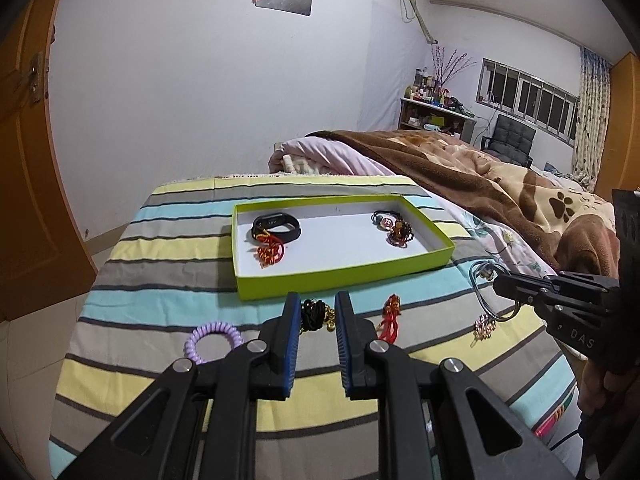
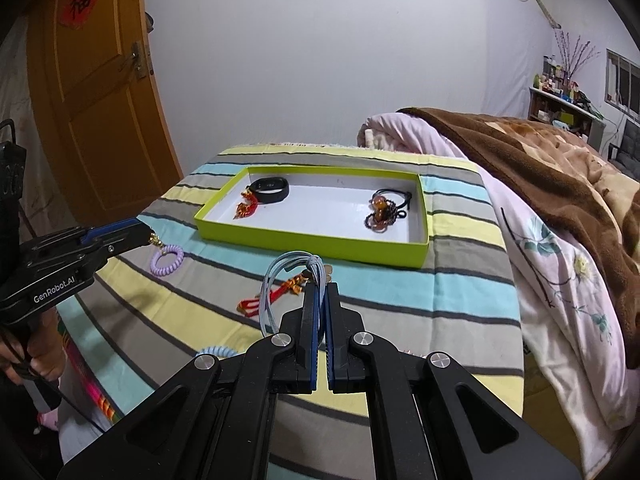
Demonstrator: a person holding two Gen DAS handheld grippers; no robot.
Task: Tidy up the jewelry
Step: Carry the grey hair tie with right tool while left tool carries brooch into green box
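A green-walled box (image 1: 344, 271) (image 2: 304, 247) with a white floor lies on the striped cloth. It holds a black band (image 1: 276, 227) (image 2: 271, 189), a red knot charm (image 1: 270, 252) (image 2: 248, 207) and a brown bead bracelet (image 1: 398, 233) (image 2: 382, 212). My left gripper (image 1: 317, 300) (image 2: 145, 236) is open, its fingers on either side of a black cord with gold bells (image 1: 316, 314). My right gripper (image 2: 321, 286) (image 1: 498, 282) is shut on a grey-blue cord loop (image 2: 276, 288) (image 1: 482, 292), held above the cloth.
Loose on the cloth are a purple coil tie (image 1: 214, 342) (image 2: 167, 259), a red tassel charm (image 1: 391, 316) (image 2: 272, 296), a gold brooch (image 1: 484, 326) and a pale blue coil tie (image 2: 214, 351). A brown blanket (image 1: 480, 176) lies to the right. A wooden door (image 2: 92, 92) stands at the left.
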